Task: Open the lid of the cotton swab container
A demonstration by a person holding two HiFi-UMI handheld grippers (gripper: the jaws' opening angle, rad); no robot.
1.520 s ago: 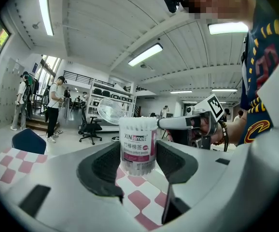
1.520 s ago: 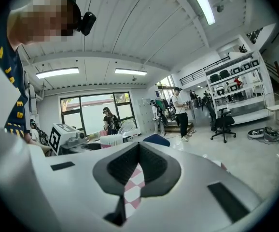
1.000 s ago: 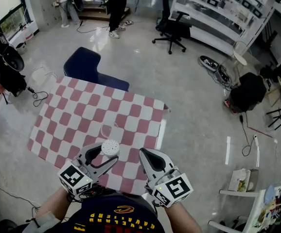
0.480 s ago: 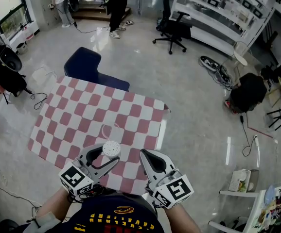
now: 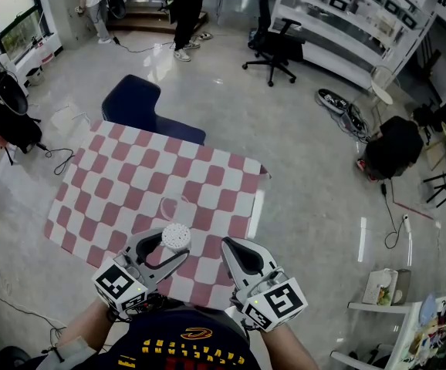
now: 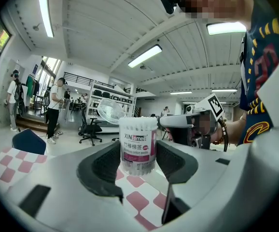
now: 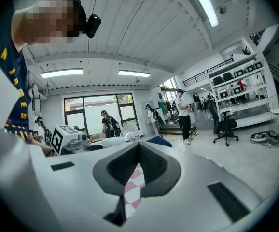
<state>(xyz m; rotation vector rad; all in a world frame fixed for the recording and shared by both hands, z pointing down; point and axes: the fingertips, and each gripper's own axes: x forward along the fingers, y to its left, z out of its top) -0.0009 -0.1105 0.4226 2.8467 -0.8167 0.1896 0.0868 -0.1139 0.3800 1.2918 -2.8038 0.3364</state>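
Note:
The cotton swab container (image 5: pixel 176 237) is a clear tub packed with white swabs, standing near the front of the checkered table. My left gripper (image 5: pixel 172 243) is shut on it, one pad against each side. In the left gripper view the container (image 6: pixel 137 146) shows a pink label, and its clear lid (image 6: pixel 111 111) stands tipped back behind the top. The lid (image 5: pixel 178 206) shows as a faint clear outline just beyond the tub. My right gripper (image 5: pixel 228 243) is shut and empty a little to the right of the container; between its pads (image 7: pixel 138 151) only the cloth shows.
The red-and-white checkered cloth (image 5: pixel 130 179) covers the table, whose right edge (image 5: pixel 257 206) lies near my right gripper. A blue chair (image 5: pixel 134 102) stands behind the table. Farther off are a black office chair (image 5: pixel 273 48), white shelves (image 5: pixel 346 21) and standing people (image 5: pixel 184 10).

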